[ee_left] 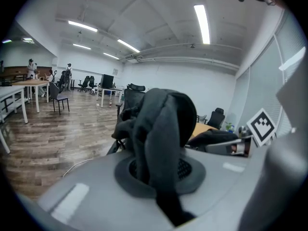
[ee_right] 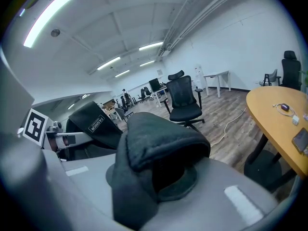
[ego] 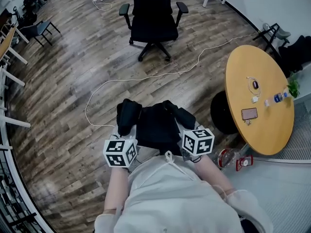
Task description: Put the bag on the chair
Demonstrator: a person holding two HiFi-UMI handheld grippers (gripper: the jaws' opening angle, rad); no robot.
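Your left gripper (ego: 123, 135) and right gripper (ego: 192, 130) both pinch the bag (ego: 156, 125), hung between them, well short of the chair (ego: 153, 18) — the cable (ego: 146, 76) ahead could trip you, or a strap could slip free

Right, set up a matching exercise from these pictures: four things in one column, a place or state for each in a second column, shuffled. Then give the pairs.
Things
1. bag
2. office chair
3. white cable
4. phone

Places or states
A. lies on the round table
B. gripped by its straps in the left tool and the right tool
C. stands further off, its seat bare
D. trails across the floor

Pairs: 1-B, 2-C, 3-D, 4-A
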